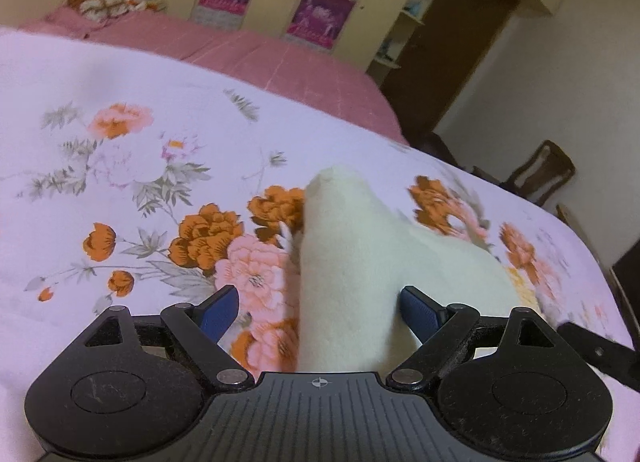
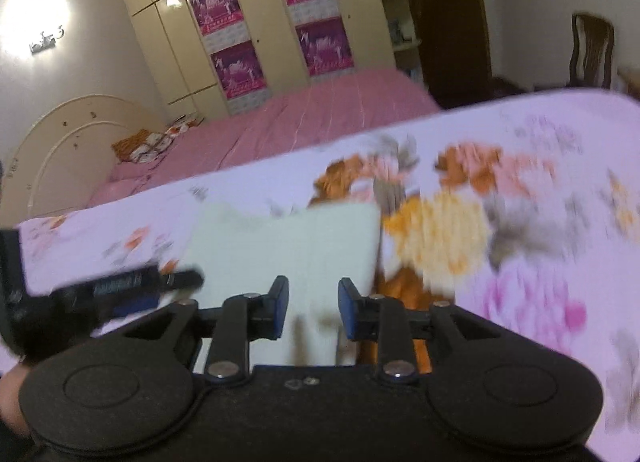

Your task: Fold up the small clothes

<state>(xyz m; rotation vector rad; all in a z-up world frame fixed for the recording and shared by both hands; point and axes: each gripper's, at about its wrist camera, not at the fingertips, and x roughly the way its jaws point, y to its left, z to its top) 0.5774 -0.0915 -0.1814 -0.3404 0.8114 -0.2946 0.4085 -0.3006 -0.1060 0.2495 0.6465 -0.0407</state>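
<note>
A small cream fleece garment (image 1: 352, 262) lies on the floral sheet (image 1: 120, 189), its narrow end pointing away from me. My left gripper (image 1: 320, 308) stands wide open astride its near part. The left pad (image 1: 220, 310) is clear of the cloth and the right pad (image 1: 420, 308) sits at its edge. In the right wrist view the same garment (image 2: 288, 238) shows as a flat folded rectangle. My right gripper (image 2: 314, 304) hovers over its near edge, jaws a narrow gap apart, with nothing pinched between the pads. The left gripper's finger (image 2: 132, 288) reaches in from the left, blurred.
The floral sheet (image 2: 520, 262) covers the work surface, whose far edge drops off. Beyond it are a pink bed (image 1: 248, 49) with a patterned pillow (image 1: 100, 1), a cream wardrobe with magenta posters (image 2: 240, 69), a dark door (image 2: 444, 21) and a wooden chair (image 1: 544, 173).
</note>
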